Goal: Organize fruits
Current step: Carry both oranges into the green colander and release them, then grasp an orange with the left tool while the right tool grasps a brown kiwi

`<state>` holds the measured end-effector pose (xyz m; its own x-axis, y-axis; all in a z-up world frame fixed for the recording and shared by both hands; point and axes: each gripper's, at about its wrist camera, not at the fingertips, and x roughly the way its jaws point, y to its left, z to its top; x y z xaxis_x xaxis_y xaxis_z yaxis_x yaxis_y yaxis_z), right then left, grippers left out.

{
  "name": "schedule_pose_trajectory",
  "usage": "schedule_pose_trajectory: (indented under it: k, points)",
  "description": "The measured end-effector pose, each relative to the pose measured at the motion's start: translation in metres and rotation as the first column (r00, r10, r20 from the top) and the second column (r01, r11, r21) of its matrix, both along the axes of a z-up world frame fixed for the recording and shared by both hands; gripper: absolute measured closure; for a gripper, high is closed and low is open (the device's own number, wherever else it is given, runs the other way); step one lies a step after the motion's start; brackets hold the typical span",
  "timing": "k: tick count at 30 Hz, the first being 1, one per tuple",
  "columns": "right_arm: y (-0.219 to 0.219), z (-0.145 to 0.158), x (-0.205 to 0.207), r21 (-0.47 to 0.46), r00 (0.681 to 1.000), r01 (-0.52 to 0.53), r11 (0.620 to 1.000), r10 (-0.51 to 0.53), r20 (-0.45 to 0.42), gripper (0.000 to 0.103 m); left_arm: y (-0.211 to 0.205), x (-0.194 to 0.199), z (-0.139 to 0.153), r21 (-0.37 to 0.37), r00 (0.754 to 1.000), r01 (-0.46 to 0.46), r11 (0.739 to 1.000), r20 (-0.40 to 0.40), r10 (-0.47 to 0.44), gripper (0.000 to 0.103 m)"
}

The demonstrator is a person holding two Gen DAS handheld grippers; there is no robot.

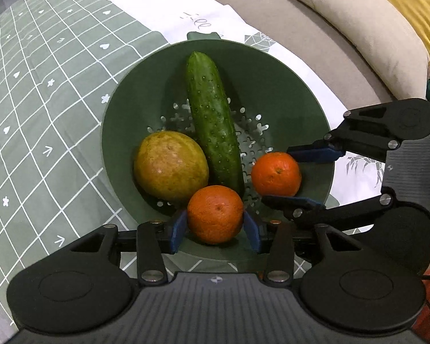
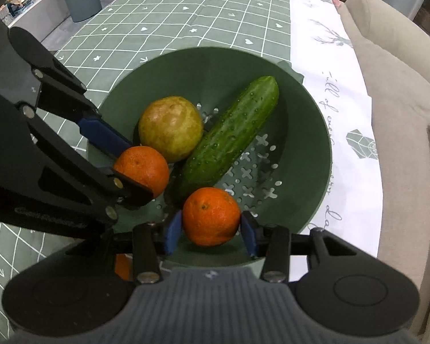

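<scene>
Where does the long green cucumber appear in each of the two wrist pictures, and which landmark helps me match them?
Left wrist view: the long green cucumber lies at centre, nearly vertical, in the round green plastic colander.
Right wrist view: the cucumber runs diagonally from lower left to upper right, right of centre.
Shared landmark: the yellow-green round fruit touching the cucumber's side.

Even, soft indoor light; faint shadows; sharp centre; strong fisheye bending and slight blur at edges.
</scene>
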<state>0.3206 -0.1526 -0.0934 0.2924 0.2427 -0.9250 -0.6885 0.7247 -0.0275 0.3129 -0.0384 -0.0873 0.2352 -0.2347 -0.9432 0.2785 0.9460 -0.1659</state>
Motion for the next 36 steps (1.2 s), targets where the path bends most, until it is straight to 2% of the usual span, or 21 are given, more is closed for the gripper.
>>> schedule_pose_trajectory:
  k: [2,3,4,8,11,15,20,23,27,32,36]
  points:
    - [0.0,0.002,-0.002,-0.004,1.0,0.002,1.0,-0.002,0.007,0.06,0.001,-0.001,0.003,-0.015,1.0,0.003,1.0,0.004,-0.003,0.047]
    - [-0.001,0.004,-0.002,-0.005,1.0,0.006,1.0,-0.006,0.009,0.053,0.002,-0.002,0.004,-0.021,1.0,0.003,1.0,0.009,-0.003,0.045]
    - [-0.001,0.006,-0.003,-0.006,1.0,0.01,1.0,-0.01,0.015,0.052,0.003,-0.004,0.007,-0.027,1.0,0.004,1.0,0.015,-0.003,0.044]
    - [-0.004,0.014,-0.006,0.005,0.999,0.03,1.0,-0.031,0.033,0.052,0.011,-0.016,0.025,-0.054,0.998,-0.003,0.999,0.059,0.006,0.043]
    - [-0.007,0.028,-0.015,0.024,0.996,0.061,0.998,-0.063,0.068,0.052,0.017,-0.032,0.047,-0.076,0.993,-0.004,0.997,0.121,0.013,0.044]
    - [-0.017,0.052,-0.034,0.102,0.979,0.15,0.983,-0.162,0.122,0.052,0.026,-0.061,0.076,-0.049,0.972,0.001,0.999,0.235,0.01,0.044]
    - [-0.031,0.076,-0.068,0.23,0.94,0.257,0.939,-0.298,0.169,0.052,0.031,-0.101,0.1,-0.048,0.943,0.021,0.999,0.333,-0.003,0.043]
    - [-0.037,0.085,-0.092,0.276,0.916,0.301,0.913,-0.357,0.184,0.052,0.031,-0.126,0.102,-0.063,0.931,0.029,0.998,0.366,-0.004,0.043]
    - [-0.042,0.086,-0.132,0.307,0.882,0.34,0.889,-0.414,0.223,0.052,0.033,-0.154,0.094,-0.079,0.926,0.029,0.996,0.377,0.004,0.043]
    - [-0.05,0.069,-0.181,0.356,0.849,0.414,0.838,-0.496,0.181,0.052,0.032,-0.185,0.074,-0.1,0.92,0.021,0.995,0.393,0.02,0.043]
    - [-0.05,0.051,-0.212,0.356,0.826,0.457,0.815,-0.537,0.169,0.053,0.025,-0.205,0.055,-0.076,0.918,0.033,0.997,0.396,0.0,0.043]
